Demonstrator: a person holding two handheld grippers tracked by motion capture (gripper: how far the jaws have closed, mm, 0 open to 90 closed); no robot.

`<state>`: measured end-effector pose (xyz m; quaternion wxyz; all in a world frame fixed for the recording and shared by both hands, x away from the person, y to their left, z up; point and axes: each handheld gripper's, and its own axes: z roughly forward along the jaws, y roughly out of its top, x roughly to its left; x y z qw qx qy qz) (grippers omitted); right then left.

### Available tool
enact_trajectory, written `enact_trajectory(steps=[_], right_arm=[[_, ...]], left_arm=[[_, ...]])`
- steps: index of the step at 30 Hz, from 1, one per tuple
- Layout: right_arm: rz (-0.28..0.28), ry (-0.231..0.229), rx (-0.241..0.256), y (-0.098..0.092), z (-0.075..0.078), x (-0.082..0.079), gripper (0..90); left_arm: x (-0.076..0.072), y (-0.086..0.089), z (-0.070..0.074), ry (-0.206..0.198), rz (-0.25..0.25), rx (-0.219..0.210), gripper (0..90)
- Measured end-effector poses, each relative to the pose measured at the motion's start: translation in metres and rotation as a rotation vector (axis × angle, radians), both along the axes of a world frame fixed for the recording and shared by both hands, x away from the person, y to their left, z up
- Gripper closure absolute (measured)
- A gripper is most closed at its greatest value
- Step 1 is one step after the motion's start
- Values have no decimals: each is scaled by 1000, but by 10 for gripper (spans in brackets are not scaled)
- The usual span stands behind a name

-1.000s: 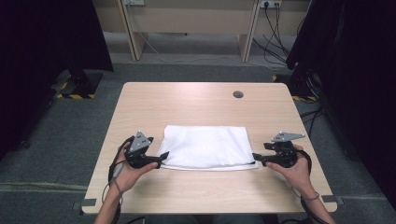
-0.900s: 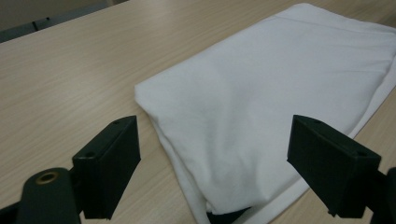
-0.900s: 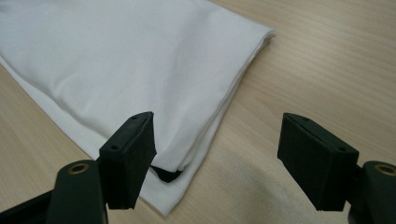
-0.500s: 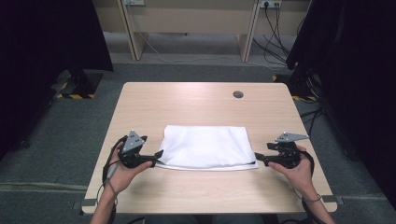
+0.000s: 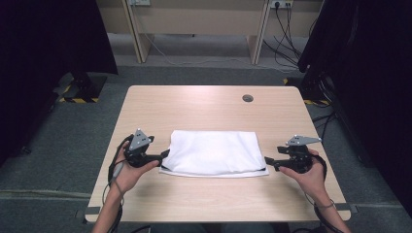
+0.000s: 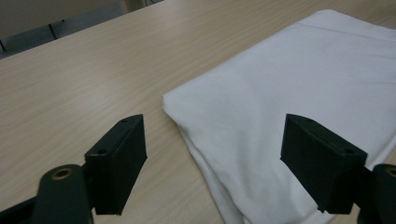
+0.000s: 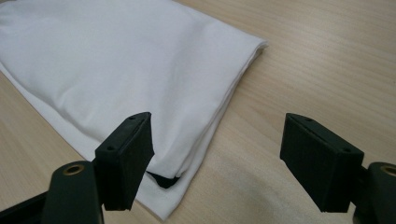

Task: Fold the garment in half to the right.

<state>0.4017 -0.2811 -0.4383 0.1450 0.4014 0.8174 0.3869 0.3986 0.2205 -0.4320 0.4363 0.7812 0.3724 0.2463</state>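
A white cloth [image 5: 214, 153] lies folded into a flat rectangle on the near half of the wooden table [image 5: 204, 109]. My left gripper [image 5: 164, 155] rests at the cloth's left end, held by a hand, its tips just touching the edge. In the left gripper view the left gripper [image 6: 219, 154] stands open, with the cloth's [image 6: 289, 93] folded corner between and beyond the jaws. My right gripper [image 5: 268, 161] sits at the cloth's right end. In the right gripper view the right gripper [image 7: 222, 154] is open over the cloth's [image 7: 116, 65] near corner, where a small dark patch shows between layers.
A round cable hole [image 5: 248, 98] sits in the far right part of the table. Bare wood runs all round the cloth. Beyond the table are grey carpet, desk legs [image 5: 255, 41] with cables, and dark curtains on both sides.
Both grippers have drawn a little outward from the cloth's ends, the left one more. The cloth lies flat as before.
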Motion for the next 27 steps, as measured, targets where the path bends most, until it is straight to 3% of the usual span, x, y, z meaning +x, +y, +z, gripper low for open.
enact_trajectory(steps=[7, 11, 16, 20, 27], right_arm=[[8, -3, -9, 0, 2, 0, 256], [14, -8, -12, 2, 5, 0, 255], [17, -12, -11, 3, 8, -1, 254], [19, -14, -12, 3, 8, -2, 254], [28, -6, -22, 6, 6, -1, 253]], left_arm=[[49, -4, 9, 35, 42, 30, 289], [81, -9, 8, 82, 59, 4, 325], [113, -11, -4, 156, 91, -15, 369], [123, -13, -17, 208, 92, -20, 414], [122, -22, -29, 245, 36, -24, 520]])
